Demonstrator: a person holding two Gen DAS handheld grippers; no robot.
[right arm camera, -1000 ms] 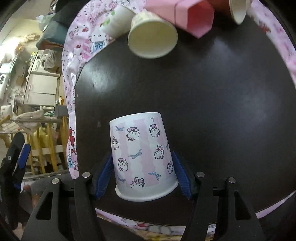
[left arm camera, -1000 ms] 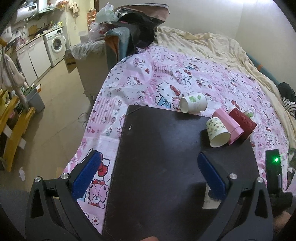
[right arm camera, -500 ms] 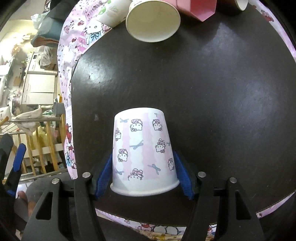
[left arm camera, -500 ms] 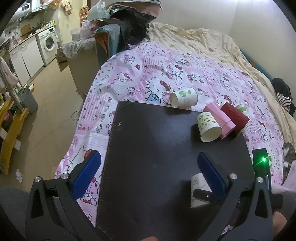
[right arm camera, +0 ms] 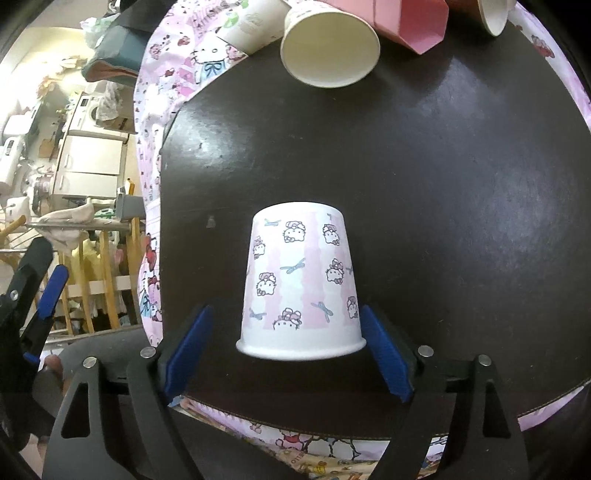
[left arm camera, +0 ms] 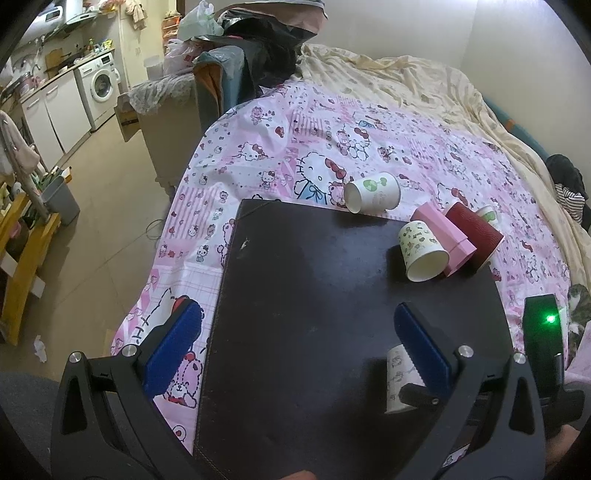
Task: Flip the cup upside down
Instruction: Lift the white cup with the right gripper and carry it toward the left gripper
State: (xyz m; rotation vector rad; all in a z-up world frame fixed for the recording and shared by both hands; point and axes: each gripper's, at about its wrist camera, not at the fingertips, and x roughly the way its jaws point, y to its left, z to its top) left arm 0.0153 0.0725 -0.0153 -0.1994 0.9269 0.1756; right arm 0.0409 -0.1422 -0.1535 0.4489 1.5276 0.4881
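Near edge of the dark board (right arm camera: 443,184): the cup (right arm camera: 301,280) stands mouth-down, its rim on the board.
Right tongs (right arm camera: 286,349): spread slightly wider than the rim; pads beside it, contact unclear.
Left tongs (left arm camera: 295,347): wide apart, holding nothing, hovering over the board.
Risk: pulling back could snag the rim and tip or drag the light cup off the close board edge.
Other cups: a cream cup (right arm camera: 330,42) and a pink box (right arm camera: 402,22) lie on their sides at the far edge.
Writing: only cartoon cats and bows on the cup; no readable words.
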